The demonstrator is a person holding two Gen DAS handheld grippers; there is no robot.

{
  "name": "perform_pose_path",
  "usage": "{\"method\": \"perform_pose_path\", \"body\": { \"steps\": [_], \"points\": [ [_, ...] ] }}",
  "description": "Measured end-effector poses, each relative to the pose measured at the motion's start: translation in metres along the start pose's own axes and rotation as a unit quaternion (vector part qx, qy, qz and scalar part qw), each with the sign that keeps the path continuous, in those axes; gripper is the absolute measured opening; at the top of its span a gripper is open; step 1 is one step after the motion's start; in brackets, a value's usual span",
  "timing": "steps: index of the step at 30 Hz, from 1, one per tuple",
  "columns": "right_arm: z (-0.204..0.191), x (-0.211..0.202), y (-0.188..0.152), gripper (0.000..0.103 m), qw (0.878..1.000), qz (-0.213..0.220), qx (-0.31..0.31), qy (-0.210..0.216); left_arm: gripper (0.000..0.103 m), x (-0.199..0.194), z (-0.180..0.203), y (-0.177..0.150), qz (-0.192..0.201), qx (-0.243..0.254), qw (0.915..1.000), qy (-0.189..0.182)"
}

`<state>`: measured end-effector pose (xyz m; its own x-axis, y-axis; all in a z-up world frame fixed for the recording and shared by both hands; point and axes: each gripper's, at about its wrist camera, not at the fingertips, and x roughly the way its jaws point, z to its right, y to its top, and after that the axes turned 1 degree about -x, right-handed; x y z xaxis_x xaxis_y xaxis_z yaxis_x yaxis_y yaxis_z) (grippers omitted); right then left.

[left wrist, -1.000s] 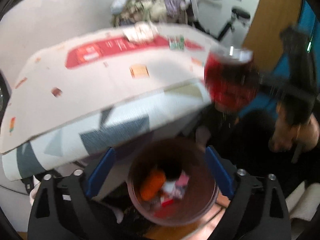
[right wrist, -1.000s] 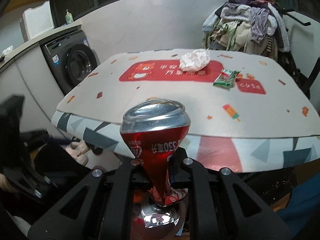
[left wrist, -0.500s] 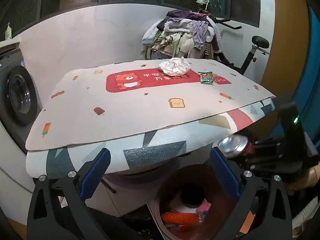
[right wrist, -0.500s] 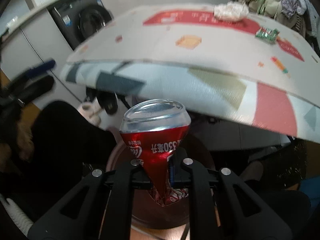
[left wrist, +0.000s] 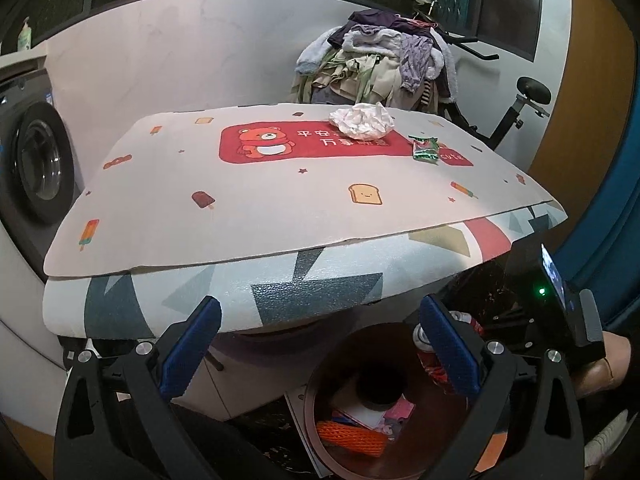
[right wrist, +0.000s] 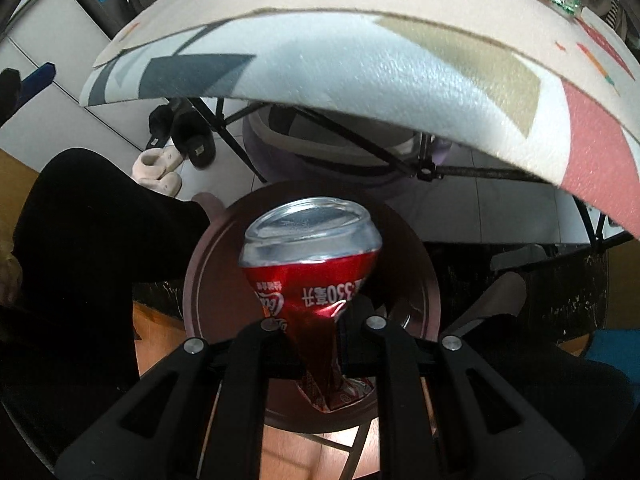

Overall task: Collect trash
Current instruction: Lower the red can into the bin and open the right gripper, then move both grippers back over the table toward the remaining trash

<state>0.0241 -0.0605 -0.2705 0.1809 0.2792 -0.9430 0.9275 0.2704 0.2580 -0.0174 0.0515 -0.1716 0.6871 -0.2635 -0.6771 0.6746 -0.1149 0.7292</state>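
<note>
My right gripper (right wrist: 320,332) is shut on a crushed red soda can (right wrist: 312,276) and points steeply down, holding it just above the mouth of a brown trash bin (right wrist: 192,292). In the left wrist view the can (left wrist: 422,334) peeks out behind my right blue pad, over the same bin (left wrist: 310,394), which holds an orange net and paper scraps. My left gripper (left wrist: 320,344) stands open and holds nothing, in front of the table edge. On the table lie a crumpled white tissue (left wrist: 362,120) and a green wrapper (left wrist: 426,150).
The table (left wrist: 280,208) carries a patterned mat that overhangs the bin. A washing machine (left wrist: 36,168) stands at left, with a clothes pile (left wrist: 380,64) and an exercise bike (left wrist: 520,108) behind. Slippers (right wrist: 176,140) and folding table legs (right wrist: 360,148) sit beneath. A dark-clothed leg (right wrist: 92,216) is at left.
My right gripper has sunk and tipped downward with the can, from table height to just over the bin. The left gripper's view has tilted up from the bin toward the tabletop.
</note>
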Motion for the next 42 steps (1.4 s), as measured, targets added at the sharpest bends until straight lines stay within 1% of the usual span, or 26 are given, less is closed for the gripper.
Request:
{"method": "perform_pose_path", "body": {
  "steps": [9,11,12,14,15,16,19,20,21,23,31,42],
  "points": [
    [0.005,0.008,-0.001,0.014,1.000,-0.022,0.009,-0.007,0.097,0.001,0.000,0.000,-0.002,0.003,1.0000,0.000],
    [0.005,0.010,-0.001,0.017,1.000,-0.024,0.010,-0.009,0.097,0.001,0.000,0.000,-0.003,0.002,1.0000,0.000],
    [0.006,0.011,0.000,0.020,1.000,-0.026,0.011,-0.012,0.097,0.001,0.000,0.000,-0.003,0.001,1.0000,0.000],
    [0.007,0.014,0.001,0.033,0.999,-0.029,0.015,-0.019,0.097,0.001,-0.001,0.000,-0.003,0.000,1.0000,0.000],
    [0.008,0.014,0.001,0.049,0.999,-0.030,0.017,-0.021,0.097,0.001,-0.001,0.000,-0.003,0.001,1.0000,0.000],
    [0.008,0.013,0.001,0.070,0.999,-0.028,0.018,-0.024,0.097,0.001,-0.001,0.000,-0.003,0.001,1.0000,0.000],
    [0.009,0.008,0.002,0.088,0.999,-0.013,0.021,-0.035,0.097,0.002,-0.001,0.000,-0.003,0.000,1.0000,0.000],
    [0.009,0.007,0.003,0.093,0.999,-0.012,0.022,-0.037,0.097,0.002,-0.001,0.000,-0.004,0.000,1.0000,0.001],
    [0.009,0.007,0.003,0.095,0.999,-0.010,0.023,-0.041,0.097,0.002,-0.001,0.000,-0.004,0.000,1.0000,0.001],
    [0.010,0.005,0.003,0.096,0.998,-0.007,0.027,-0.049,0.097,0.003,-0.001,0.000,-0.006,-0.002,1.0000,0.002],
    [0.012,-0.005,0.005,0.097,0.998,0.019,0.035,-0.053,0.097,0.002,-0.002,-0.001,-0.003,-0.006,1.0000,0.004],
    [0.004,-0.028,0.005,0.097,0.995,0.069,0.010,-0.066,0.097,0.000,0.001,0.000,0.001,0.001,1.0000,0.009]
  ]
}}
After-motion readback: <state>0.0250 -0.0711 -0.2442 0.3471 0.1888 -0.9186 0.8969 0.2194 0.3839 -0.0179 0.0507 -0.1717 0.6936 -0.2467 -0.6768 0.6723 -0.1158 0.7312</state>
